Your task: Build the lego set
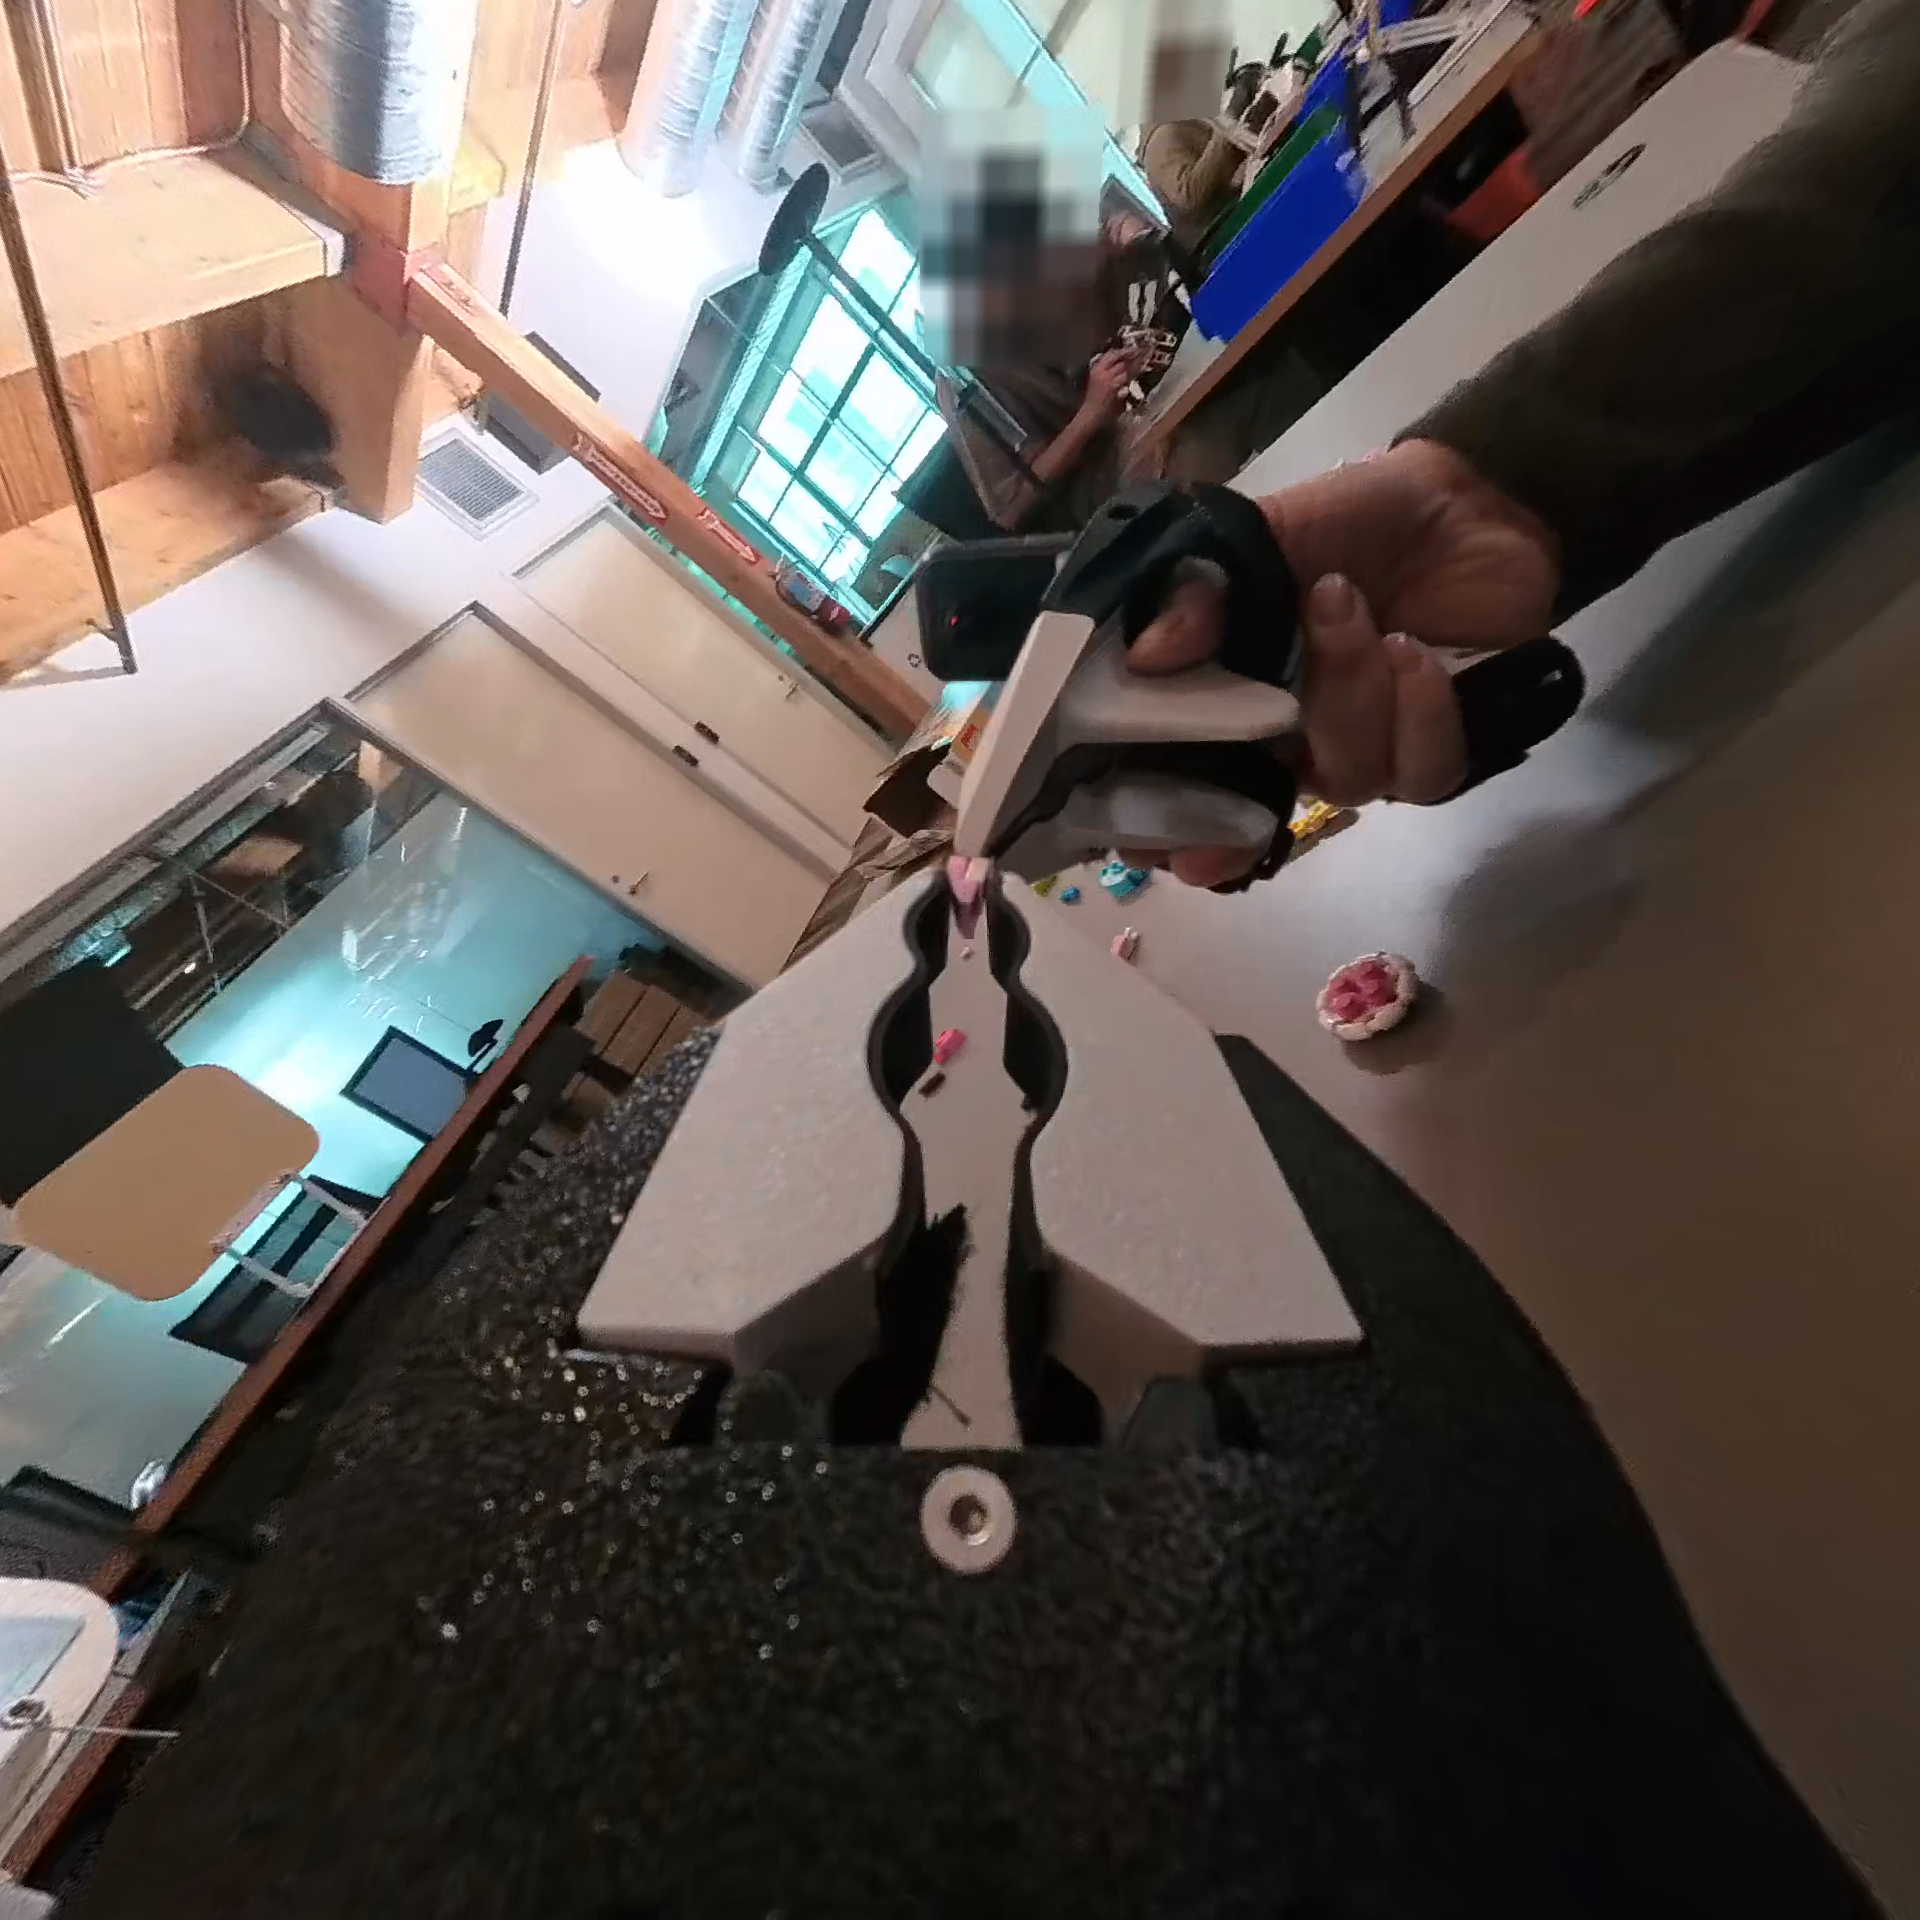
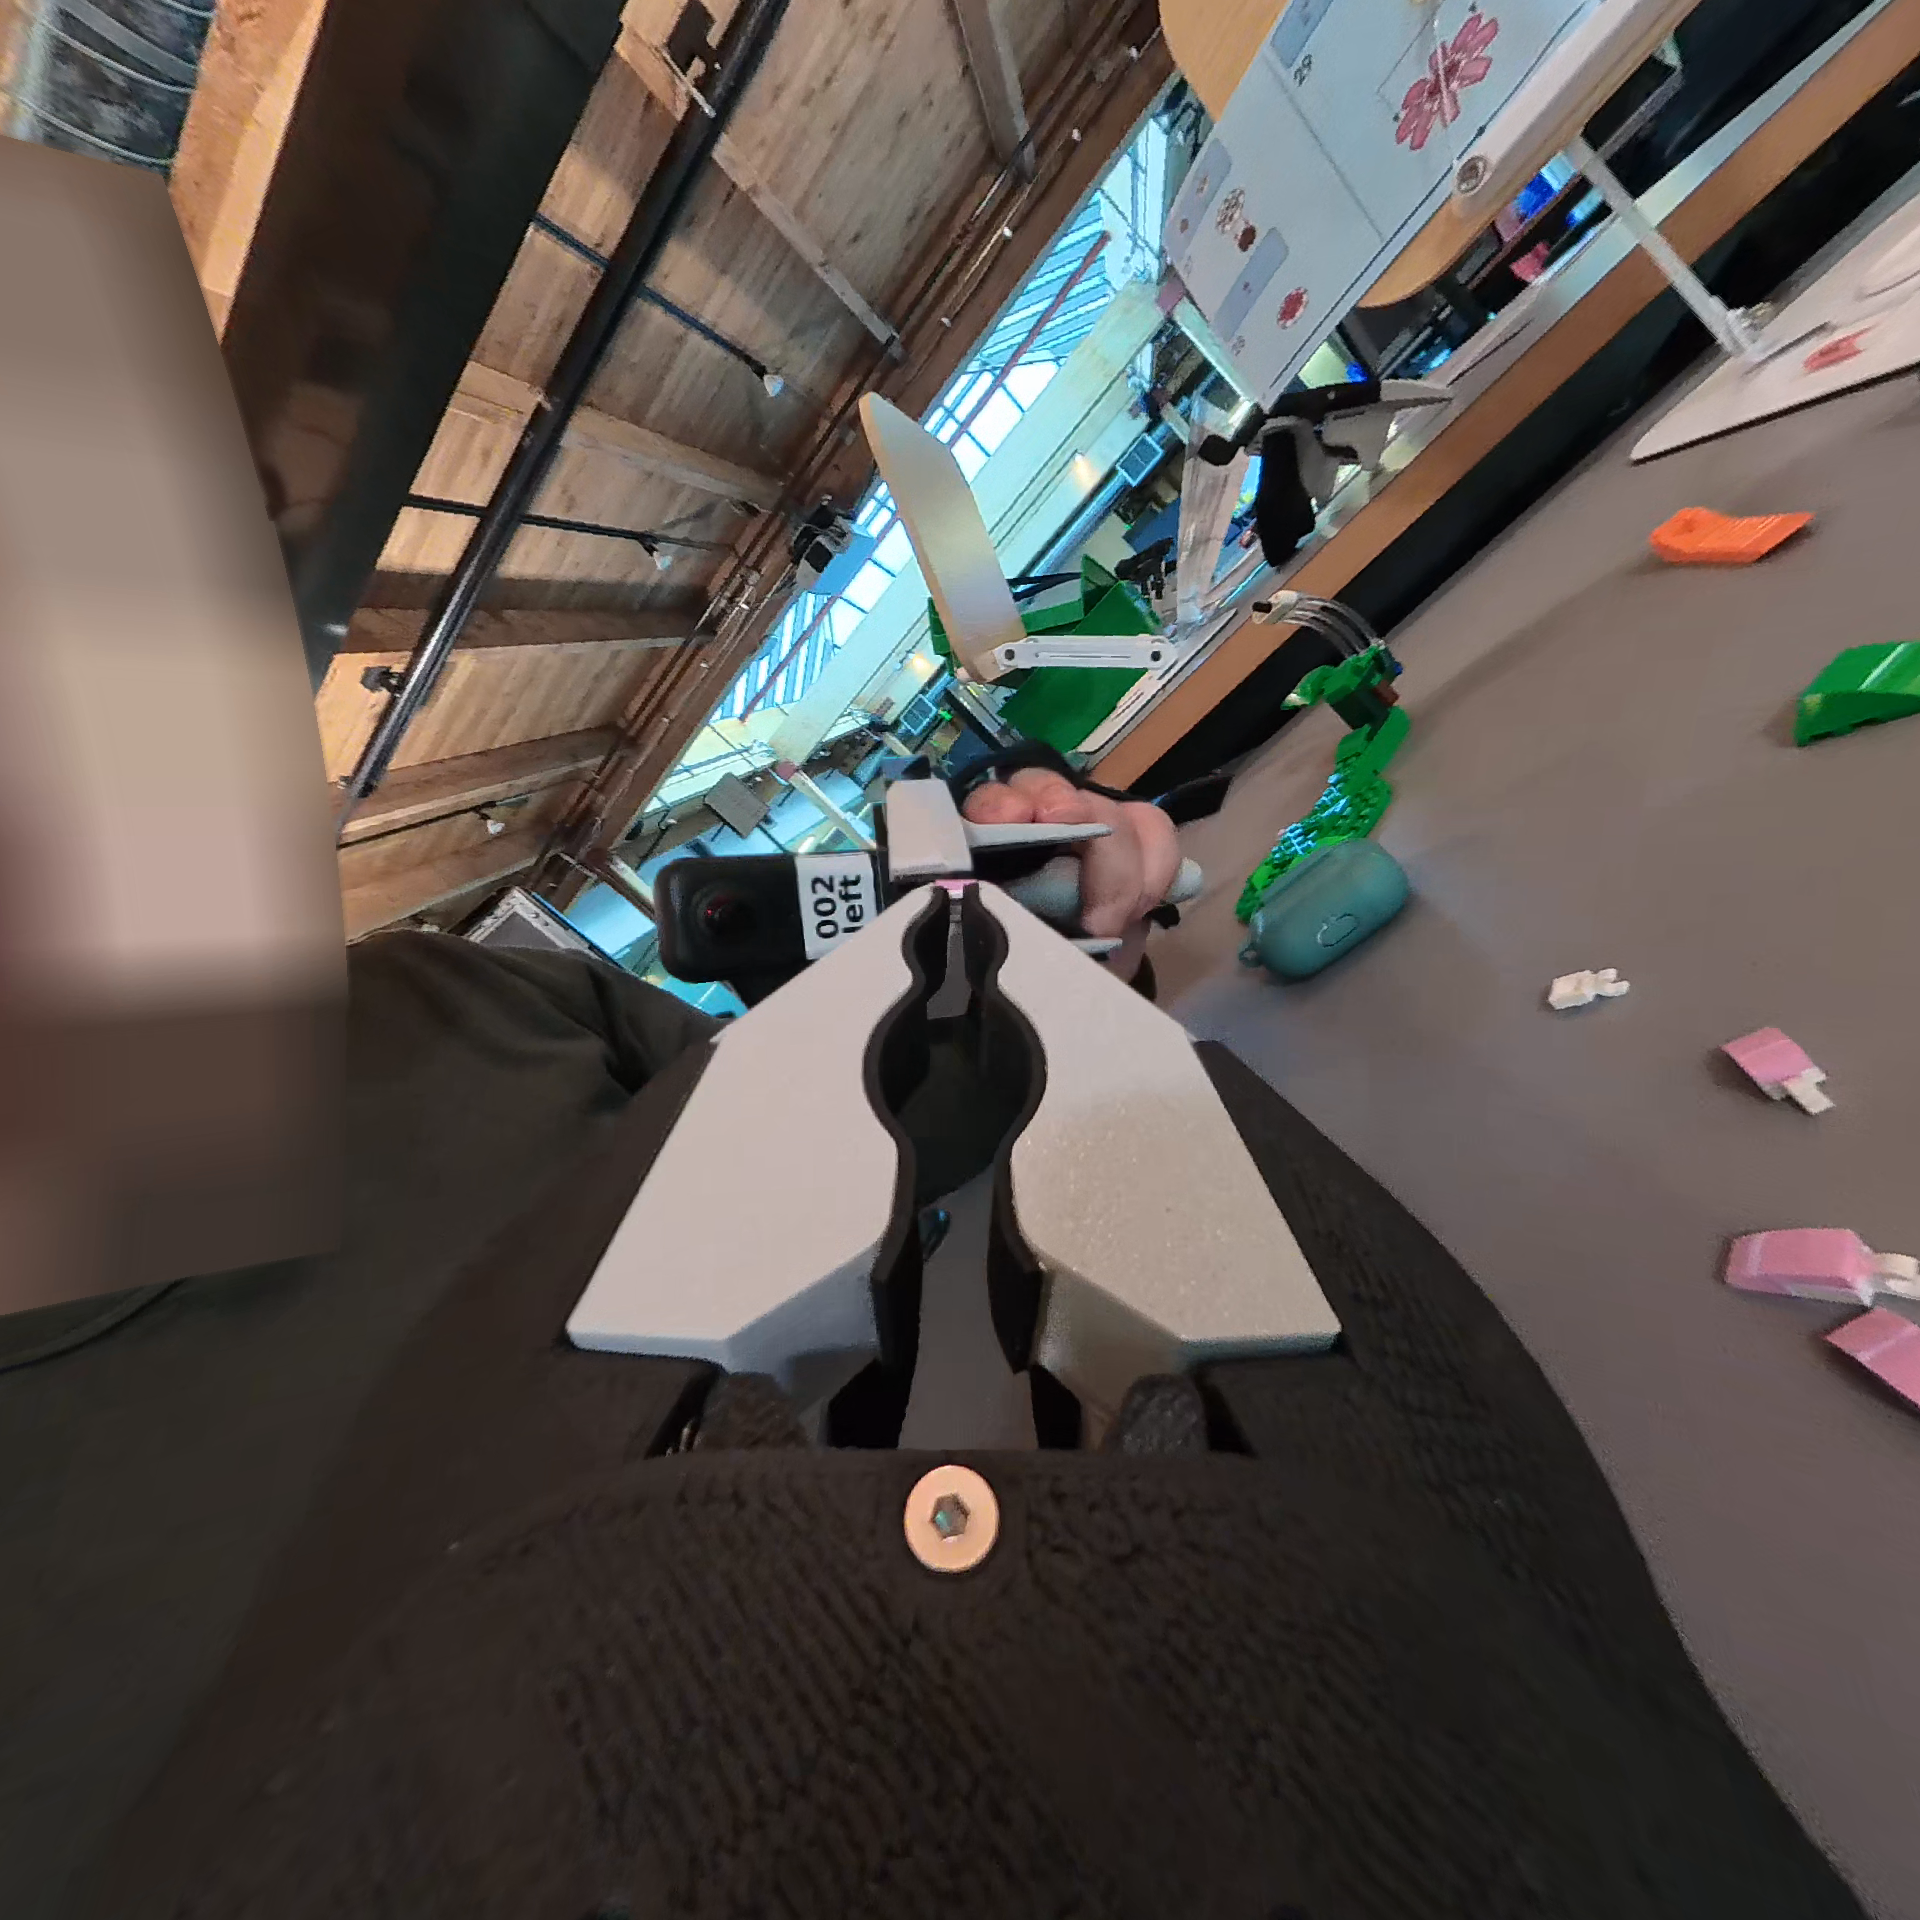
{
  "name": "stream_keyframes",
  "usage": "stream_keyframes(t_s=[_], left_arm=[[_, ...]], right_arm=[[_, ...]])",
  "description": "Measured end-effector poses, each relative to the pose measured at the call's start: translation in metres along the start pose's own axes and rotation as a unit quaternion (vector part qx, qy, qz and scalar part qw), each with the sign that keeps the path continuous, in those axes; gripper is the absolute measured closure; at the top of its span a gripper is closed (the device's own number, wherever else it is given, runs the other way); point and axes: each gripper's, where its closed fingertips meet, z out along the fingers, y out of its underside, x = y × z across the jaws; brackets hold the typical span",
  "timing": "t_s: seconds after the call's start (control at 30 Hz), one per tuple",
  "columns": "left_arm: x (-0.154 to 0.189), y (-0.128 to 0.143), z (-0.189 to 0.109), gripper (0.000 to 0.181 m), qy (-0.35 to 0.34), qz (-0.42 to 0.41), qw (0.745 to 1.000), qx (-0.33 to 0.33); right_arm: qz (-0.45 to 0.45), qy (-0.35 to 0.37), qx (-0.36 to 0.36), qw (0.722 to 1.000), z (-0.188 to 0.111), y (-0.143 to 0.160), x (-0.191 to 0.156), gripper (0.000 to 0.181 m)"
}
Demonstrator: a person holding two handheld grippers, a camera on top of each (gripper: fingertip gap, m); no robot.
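Observation:
My left gripper [image 1: 971,902] and my right gripper [image 2: 956,906] meet tip to tip above the grey table [image 2: 1558,831]. A small pink lego piece [image 1: 966,896] sits pinched where the tips meet. It shows as a thin pink sliver in the right wrist view [image 2: 956,885]. Both grippers look shut on it. The right gripper [image 1: 982,854], held by a hand, comes in from above right in the left wrist view. The left gripper [image 2: 930,868] faces me in the right wrist view. I cannot tell whether the pink bit is one piece or two.
A round pink-and-white flower build [image 1: 1366,992] and small loose pieces [image 1: 948,1044] lie on the table. Pink pieces [image 2: 1797,1262], a white piece [image 2: 1584,987], a teal case [image 2: 1330,920], a green stem build [image 2: 1340,790], green [image 2: 1860,691] and orange [image 2: 1725,535] parts lie right. An instruction booklet [image 2: 1330,156] stands behind. My two grippers' fingertips are within a few centimetres of each other. The teal case [image 2: 1330,920] is about 20 cm from both grippers' fingertips.

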Motion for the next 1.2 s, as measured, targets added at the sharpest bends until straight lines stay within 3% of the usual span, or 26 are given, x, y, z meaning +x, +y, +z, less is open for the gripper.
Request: stream_keyframes(t_s=[0.37, 0.5, 0.67, 0.77, 0.8, 0.9, 1.03, 1.2], left_arm=[[0.002, 0.015, 0.002, 0.179, -0.026, 0.197, 0.975, -0.098], [0.003, 0.019, 0.003, 0.179, -0.025, 0.212, 0.971, -0.104], [0.002, 0.018, 0.004, 0.175, -0.005, 0.064, 0.996, -0.06], [-0.007, 0.032, 0.001, 0.138, -0.01, 0.019, 0.996, -0.082], [-0.011, 0.035, -0.001, 0.134, -0.015, -0.001, 0.996, -0.084], [-0.032, 0.041, -0.007, 0.139, -0.054, -0.069, 0.993, -0.076], [-0.052, 0.049, -0.015, 0.142, -0.099, -0.11, 0.986, -0.081], [-0.063, 0.049, -0.021, 0.147, -0.128, -0.124, 0.981, -0.08]], right_arm=[[0.027, 0.039, 0.0, 0.999, -0.003, 0.001, 0.015, 0.18], [0.035, 0.043, 0.002, 0.998, -0.004, 0.001, 0.018, 0.18], [-0.029, 0.069, -0.019, 0.997, -0.006, 0.001, 0.018, 0.181], [-0.143, 0.164, -0.093, 0.972, -0.017, 0.009, 0.038, 0.18], [-0.176, 0.198, -0.131, 0.955, -0.021, 0.015, 0.046, 0.18], [-0.243, 0.268, -0.228, 0.904, -0.028, 0.035, 0.074, 0.18], [-0.272, 0.289, -0.3, 0.867, -0.027, 0.056, 0.097, 0.18], [-0.294, 0.302, -0.341, 0.84, -0.03, 0.059, 0.102, 0.179]])
